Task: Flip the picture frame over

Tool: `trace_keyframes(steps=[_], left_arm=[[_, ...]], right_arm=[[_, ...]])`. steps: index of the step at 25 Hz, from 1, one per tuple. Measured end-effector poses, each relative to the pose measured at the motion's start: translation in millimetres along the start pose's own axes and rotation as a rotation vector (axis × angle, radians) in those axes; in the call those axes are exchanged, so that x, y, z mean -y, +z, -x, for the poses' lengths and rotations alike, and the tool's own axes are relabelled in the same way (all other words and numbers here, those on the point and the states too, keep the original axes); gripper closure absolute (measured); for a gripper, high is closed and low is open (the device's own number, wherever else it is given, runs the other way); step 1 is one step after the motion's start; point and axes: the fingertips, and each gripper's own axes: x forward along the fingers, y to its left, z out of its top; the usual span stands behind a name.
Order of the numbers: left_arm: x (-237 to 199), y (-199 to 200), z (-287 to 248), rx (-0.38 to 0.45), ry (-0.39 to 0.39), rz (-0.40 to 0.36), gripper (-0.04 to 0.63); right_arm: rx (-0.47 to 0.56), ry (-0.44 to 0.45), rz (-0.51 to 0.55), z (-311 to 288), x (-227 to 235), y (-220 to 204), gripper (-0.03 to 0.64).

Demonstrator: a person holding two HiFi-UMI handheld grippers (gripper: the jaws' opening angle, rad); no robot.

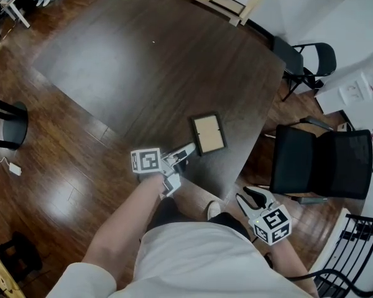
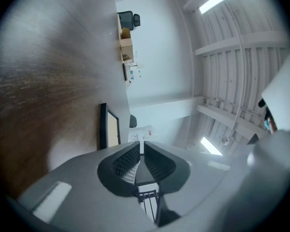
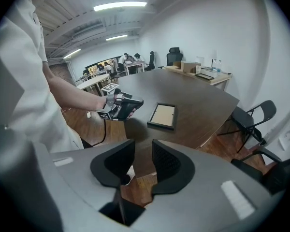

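Broadly, the dark desk (image 1: 143,73) fills most of the head view. Its only object in reach is the picture frame (image 1: 207,133), which lies flat close to the near right edge with a tan panel facing up. Whether that panel is the front or the backing I cannot tell. Black chairs (image 1: 320,160) stand on the floor off the right side, clear of the work.

The left tool (image 1: 186,150) is held level and rolled onto its side. Its jaws are clenched almost together with nothing between them. The right tool (image 1: 255,197) hangs low off the near right corner of the desk, jaws released and empty, pointing down across the desk edge toward the frame.

The step in hand looks like the approach to the frame's near left corner. To do it well, the closed tip should probably slide low along the desk and wedge under the frame's edge, or else part enough to pinch the thin border. The frame should then be lifted on its far edge as a hinge, not pushed toward the drop on the right. The right tool could steady the raised side.

The frame sits just beyond and right of the left tool's tip. The two are near each other but apart, as the right gripper view shows. It is well apart from the right tool.
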Motion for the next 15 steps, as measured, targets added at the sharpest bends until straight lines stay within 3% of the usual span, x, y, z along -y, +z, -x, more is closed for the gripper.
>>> trace_keyframes(steps=[7,11,15], left_arm=[[49.4,-55.7,37.7,0.025,0.102,-0.205,0.577],[81.4,-130.8,60.6,0.074,0.229,-0.344,0.584],[112.8,-220.4,70.3,0.175,0.308,-0.415,0.586]], right_arm=[[0.103,0.070,0.102,23.0,12.5,-23.7,0.502],[0.135,0.121,0.162,52.0,16.6,-65.8,0.502],[0.152,0.175,0.188,78.8,21.5,-112.9,0.503]])
